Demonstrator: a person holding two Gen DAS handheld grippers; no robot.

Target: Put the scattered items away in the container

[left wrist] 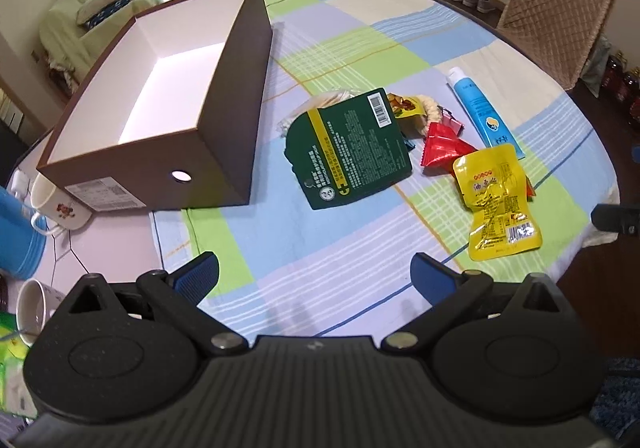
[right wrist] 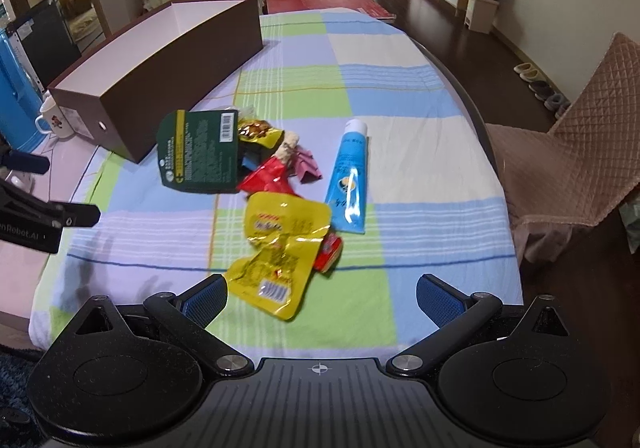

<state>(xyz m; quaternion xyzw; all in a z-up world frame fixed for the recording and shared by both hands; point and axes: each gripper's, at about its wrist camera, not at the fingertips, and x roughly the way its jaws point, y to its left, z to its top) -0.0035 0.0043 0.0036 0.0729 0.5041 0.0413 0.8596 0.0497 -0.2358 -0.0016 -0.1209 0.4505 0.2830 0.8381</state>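
Note:
A brown box with a white, empty inside lies on the checked cloth at the left. To its right lies a heap: a dark green packet, a red sachet, a yellow pouch, a blue tube and small wrapped snacks. My left gripper is open above bare cloth, short of the heap. My right gripper is open, its left finger beside the yellow pouch's near end. Neither holds anything.
White mugs and a blue container stand left of the box. A quilted chair is at the table's right side. The cloth's near edge lies just before my right gripper. The left gripper's body shows at the left.

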